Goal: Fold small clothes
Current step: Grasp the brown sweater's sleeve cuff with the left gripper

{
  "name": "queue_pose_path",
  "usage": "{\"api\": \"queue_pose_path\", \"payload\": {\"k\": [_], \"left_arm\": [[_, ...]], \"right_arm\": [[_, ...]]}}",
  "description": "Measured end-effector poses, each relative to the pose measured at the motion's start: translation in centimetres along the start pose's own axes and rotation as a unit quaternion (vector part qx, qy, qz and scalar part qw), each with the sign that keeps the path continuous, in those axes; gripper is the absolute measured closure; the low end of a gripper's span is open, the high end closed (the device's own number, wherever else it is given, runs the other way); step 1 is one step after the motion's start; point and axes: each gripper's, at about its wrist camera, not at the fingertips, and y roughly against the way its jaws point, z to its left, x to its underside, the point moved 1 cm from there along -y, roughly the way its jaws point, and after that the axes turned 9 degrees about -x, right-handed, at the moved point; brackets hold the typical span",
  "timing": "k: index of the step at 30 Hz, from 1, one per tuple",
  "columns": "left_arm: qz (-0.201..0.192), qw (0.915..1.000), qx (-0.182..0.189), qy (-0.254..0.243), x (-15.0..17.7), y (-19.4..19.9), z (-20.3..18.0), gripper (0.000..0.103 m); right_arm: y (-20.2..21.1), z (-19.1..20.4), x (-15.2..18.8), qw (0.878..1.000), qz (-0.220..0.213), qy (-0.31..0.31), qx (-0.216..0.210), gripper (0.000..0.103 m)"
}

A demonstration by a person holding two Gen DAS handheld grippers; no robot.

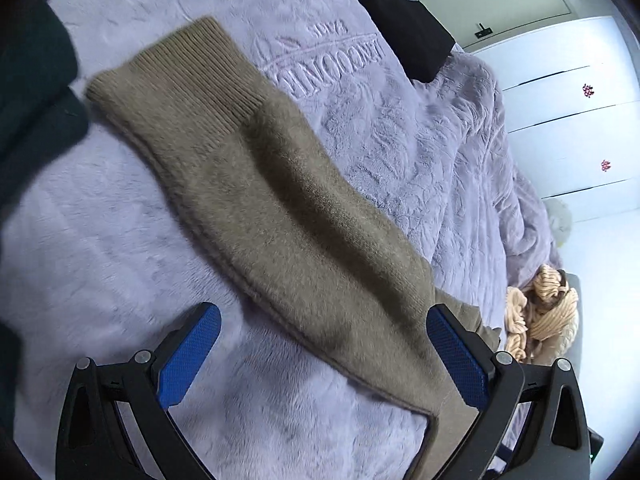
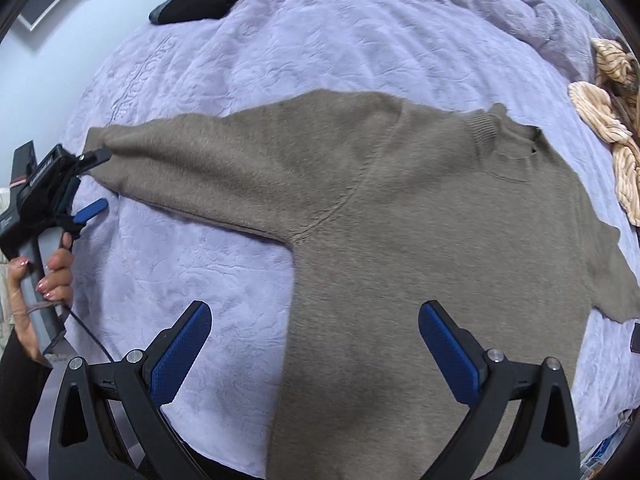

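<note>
A brown sweater (image 2: 400, 216) is lying flat on a purple blanket (image 2: 320, 40) on the bed, with one sleeve (image 1: 256, 184) stretching out to the side. The left gripper (image 1: 324, 344) is hanging over that sleeve with its fingers wide open. The right gripper (image 2: 316, 340) is hanging over the sweater's body, fingers wide open too, holding nothing.

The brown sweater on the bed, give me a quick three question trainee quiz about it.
1. True or false: the brown sweater lies spread on the lilac blanket.
2. Is the right claw open or shut?
3. What lies at the blanket's edge beyond the sweater's collar? A) striped beige garment B) red towel C) shoes

Key: 1 true; 2 open; 3 A
</note>
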Motion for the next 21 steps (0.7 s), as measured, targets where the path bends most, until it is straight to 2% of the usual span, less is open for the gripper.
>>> {"api": "queue_pose_path", "payload": {"k": [4, 7, 9, 10, 12, 13, 14, 16, 19, 21], "left_arm": [[-0.008, 0.9998, 0.016, 0.002, -1.1, -1.2, -0.8, 0.000], [-0.041, 0.9976, 0.056, -0.011, -1.9, 0.7, -2.5, 0.000], [-0.069, 0.9955, 0.053, -0.038, -2.2, 2.0, -4.1, 0.000], [-0.083, 0.9948, 0.036, -0.048, -2.3, 2.2, -4.9, 0.001], [-0.089, 0.9946, 0.006, -0.053, -2.7, 1.9, -5.6, 0.026], [-0.081, 0.9951, -0.007, -0.056, -2.9, 1.4, -5.8, 0.049], [-0.070, 0.9958, -0.017, -0.057, -3.3, 0.8, -5.7, 0.067], [-0.061, 0.9964, -0.033, -0.048, -3.7, 0.2, -5.0, 0.080], [-0.039, 0.9979, -0.045, -0.023, -4.3, -0.7, -3.6, 0.081], [-0.034, 0.9986, -0.040, -0.004, -3.7, -0.6, -3.0, 0.081]], "right_arm": [[-1.3, 0.5, -0.1, 1.000, 0.010, -0.001, -0.002, 0.000], [-1.5, 0.5, -0.4, 1.000, 0.008, -0.005, -0.004, 0.000], [-1.2, 0.5, -0.8, 1.000, 0.000, -0.005, -0.004, 0.000], [-1.0, 0.4, -1.1, 1.000, -0.005, -0.006, -0.003, 0.000], [-0.6, 0.2, -1.8, 1.000, -0.013, -0.007, 0.000, 0.000], [-0.4, 0.1, -2.2, 1.000, -0.018, -0.008, 0.001, 0.000], [-0.1, 0.0, -2.6, 1.000, -0.022, -0.008, 0.002, 0.000], [0.4, -0.2, -3.4, 0.999, -0.031, -0.007, 0.002, 0.000], [0.7, -0.2, -4.5, 0.999, -0.038, 0.000, 0.000, 0.000], [0.7, -0.2, -5.1, 0.999, -0.040, 0.002, 0.002, 0.000]]}}
